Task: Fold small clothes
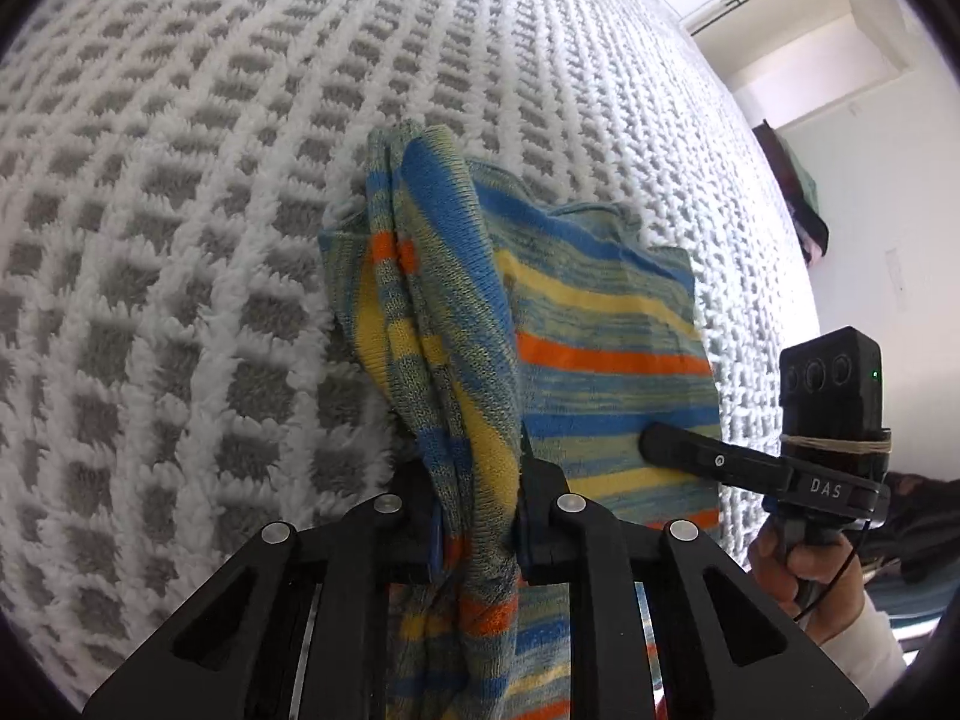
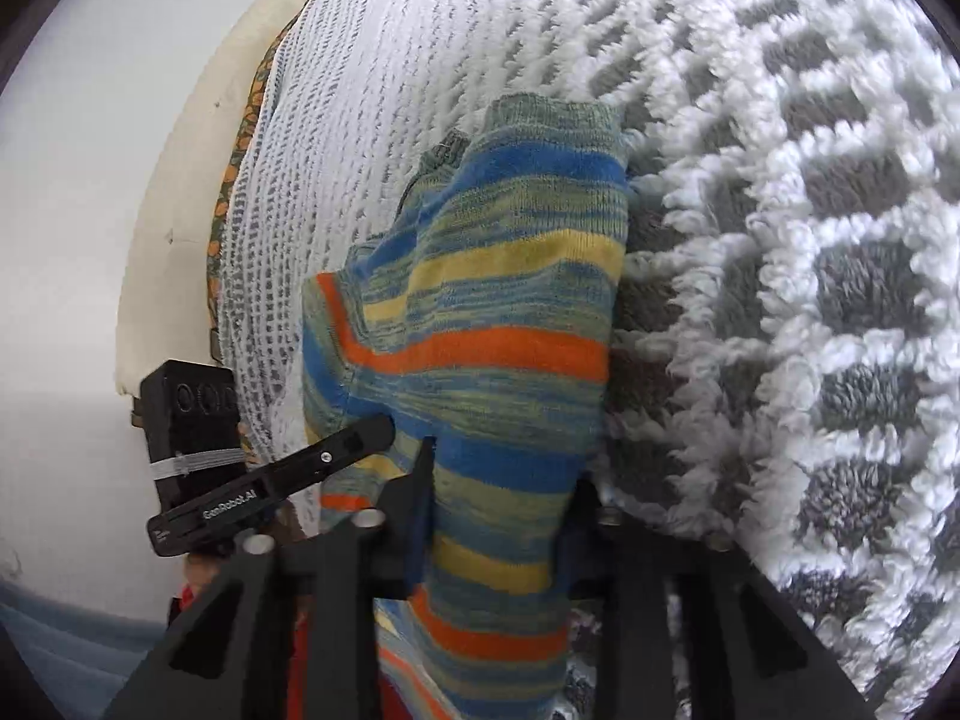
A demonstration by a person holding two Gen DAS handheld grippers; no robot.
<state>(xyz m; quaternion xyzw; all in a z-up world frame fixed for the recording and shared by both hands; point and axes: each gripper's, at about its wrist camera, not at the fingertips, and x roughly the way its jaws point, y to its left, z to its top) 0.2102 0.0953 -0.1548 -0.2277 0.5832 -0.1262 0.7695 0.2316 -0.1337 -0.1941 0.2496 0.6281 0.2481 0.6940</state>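
A small knit garment with blue, yellow, orange and green stripes (image 1: 606, 324) lies on a white and grey waffle blanket (image 1: 180, 240). My left gripper (image 1: 477, 516) is shut on a bunched edge of the garment, which drapes over its jaws. My right gripper (image 2: 498, 516) is shut on another part of the striped garment (image 2: 498, 312). The right gripper (image 1: 666, 441) shows in the left wrist view, resting on the cloth. The left gripper (image 2: 366, 435) shows in the right wrist view at the garment's left edge.
The blanket (image 2: 810, 240) covers a bed. A white wall (image 1: 888, 180) and dark hanging items (image 1: 798, 198) stand beyond the bed's right edge. A cream headboard or pillow (image 2: 180, 210) and patterned fabric (image 2: 234, 180) lie at the bed's left edge.
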